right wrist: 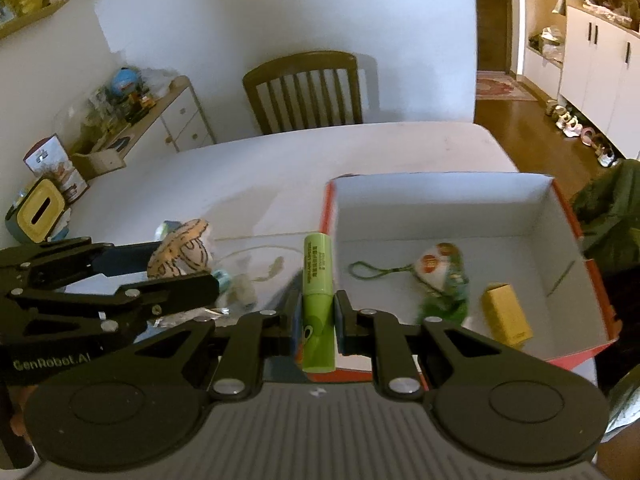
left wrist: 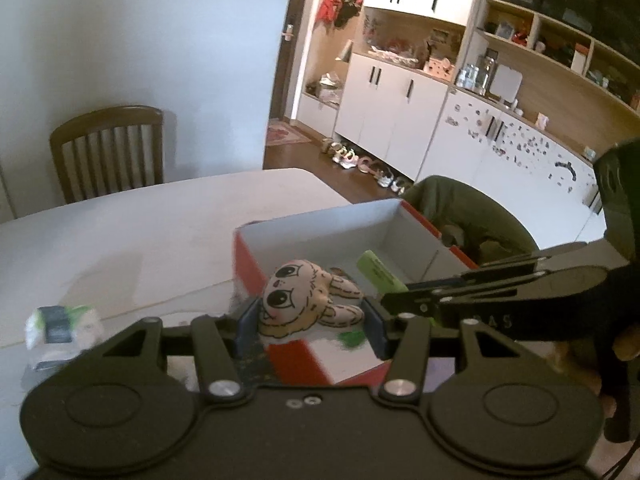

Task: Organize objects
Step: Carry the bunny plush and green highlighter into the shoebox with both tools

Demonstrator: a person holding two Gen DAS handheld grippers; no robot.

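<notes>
- Loading of the red-and-white box (right wrist: 440, 208) looked to be the step in hand, both tools carrying something.
- The left gripper (left wrist: 310, 322) pinched a plush rabbit toy (left wrist: 308, 300) at the box's near wall.
- The right gripper (right wrist: 317, 316) clamped a green tube (right wrist: 318, 276) over the box's left rim.
- A yellow carton (right wrist: 506, 314) and a corded charm (right wrist: 438, 276) lay inside already.
- Next, each load probably needed carrying over the open floor before the fingers spread.
</notes>
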